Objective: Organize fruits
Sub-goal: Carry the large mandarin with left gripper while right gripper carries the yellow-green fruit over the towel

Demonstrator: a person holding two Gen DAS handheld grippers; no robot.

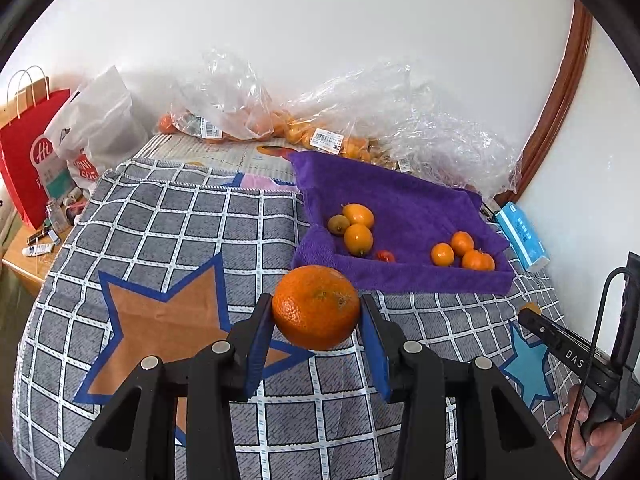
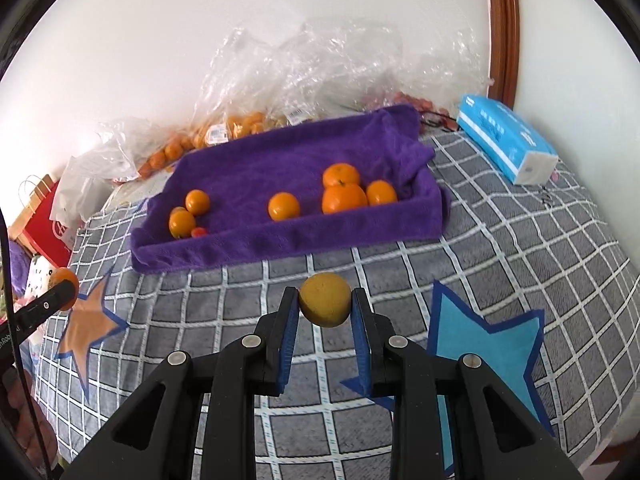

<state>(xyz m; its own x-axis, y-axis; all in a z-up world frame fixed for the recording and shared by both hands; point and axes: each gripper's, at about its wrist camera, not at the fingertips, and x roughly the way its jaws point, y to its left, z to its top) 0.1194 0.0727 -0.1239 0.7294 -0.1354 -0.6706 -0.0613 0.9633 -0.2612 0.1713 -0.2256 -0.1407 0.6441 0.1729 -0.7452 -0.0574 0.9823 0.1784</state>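
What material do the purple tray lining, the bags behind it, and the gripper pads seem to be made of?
Purple lining: seemingly plush cloth, perhaps microfibre; fuzzy, matte, folds softly over the edges.
Bags: thin clear plastic film; glossy, crinkled, fruit shows through.
Pads of the left gripper, pressed on an orange: blue, finely ribbed, matte; probably rubber or soft plastic, though the look leaves it open.

Bare checked cloth (image 2: pixel 248 280) before tray (image 2: pixel 280 246); plastic bags (image 1: pixel 360 120) crowd wall behind.

towel (image 2: pixel 280 160): plush cloth | bags (image 2: pixel 320 60): glossy plastic | orange (image 1: pixel 316 306): dimpled
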